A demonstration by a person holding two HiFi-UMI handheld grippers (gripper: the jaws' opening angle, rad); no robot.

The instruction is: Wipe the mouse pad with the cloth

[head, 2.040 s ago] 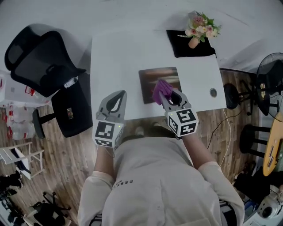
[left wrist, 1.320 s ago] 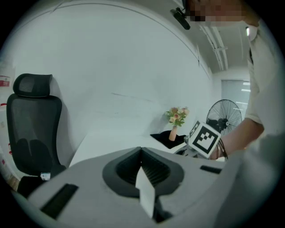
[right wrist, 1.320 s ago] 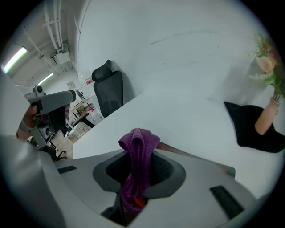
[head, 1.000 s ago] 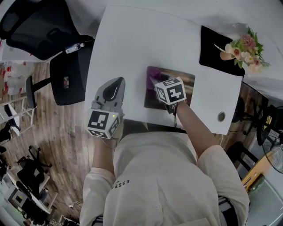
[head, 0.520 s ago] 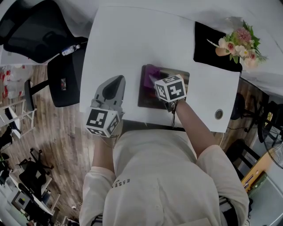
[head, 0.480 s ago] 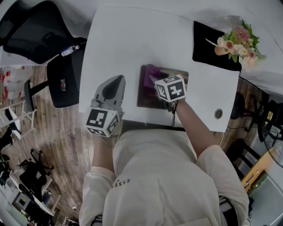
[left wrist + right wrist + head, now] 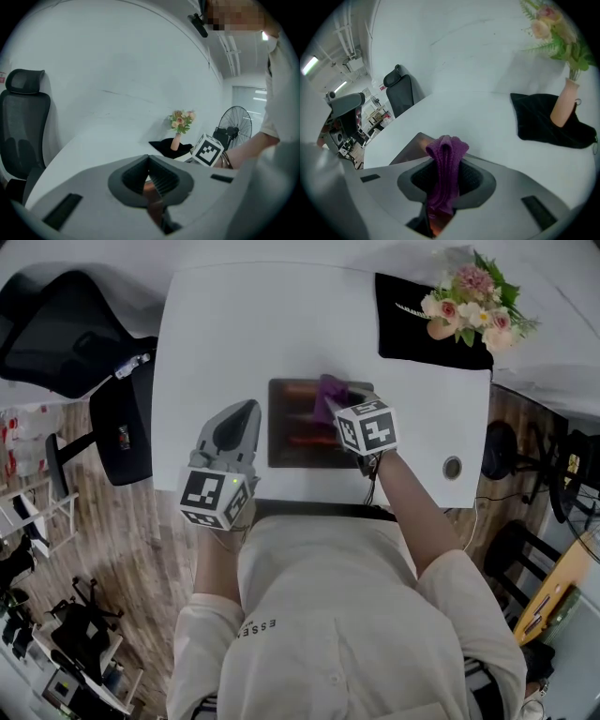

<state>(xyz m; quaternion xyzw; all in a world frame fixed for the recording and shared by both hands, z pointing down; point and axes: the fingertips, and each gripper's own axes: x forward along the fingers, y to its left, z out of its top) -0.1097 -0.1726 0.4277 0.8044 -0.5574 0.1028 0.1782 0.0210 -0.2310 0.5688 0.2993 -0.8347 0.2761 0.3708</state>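
Observation:
A dark mouse pad (image 7: 295, 432) lies near the front edge of the white desk (image 7: 234, 324). My right gripper (image 7: 333, 401) is shut on a purple cloth (image 7: 330, 390), which it presses onto the pad's far edge, right of the middle. In the right gripper view the cloth (image 7: 445, 171) hangs folded between the jaws, over the pad (image 7: 412, 146). My left gripper (image 7: 247, 409) is shut and holds nothing, just left of the pad. Its closed jaws fill the bottom of the left gripper view (image 7: 150, 161).
A black cloth (image 7: 427, 329) with a vase of flowers (image 7: 469, 298) lies at the desk's far right corner. A cable hole (image 7: 452, 467) is at the front right. A black office chair (image 7: 56, 334) stands left of the desk; a fan (image 7: 234, 124) is to the right.
The right gripper has slid the purple cloth from the pad's far left corner rightward along the far edge. The left gripper has stayed put.

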